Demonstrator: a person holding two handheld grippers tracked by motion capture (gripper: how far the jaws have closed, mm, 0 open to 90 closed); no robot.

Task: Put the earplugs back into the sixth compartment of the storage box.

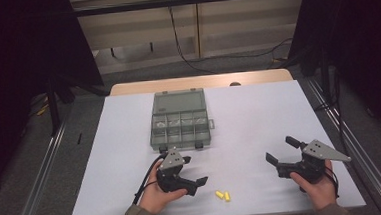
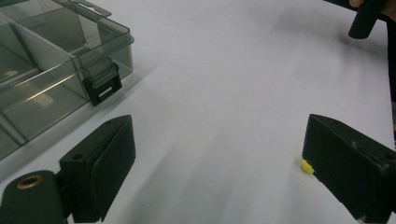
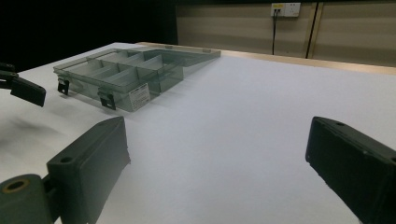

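Fingers of the left gripper spread wide and empty just beside two yellow earplugs on the white sheet, right gripper likewise agape, clear organizer box behind: risk of nudging the light plugs away.

High view: fixed above the near edge, facing forward and down, taking in the whole white table. Left gripper view: low over the tabletop, close, looking between its jaws past a corner of the compartment box. Right gripper view: low, near the surface, facing across the table to the far wall. All three views share the box.
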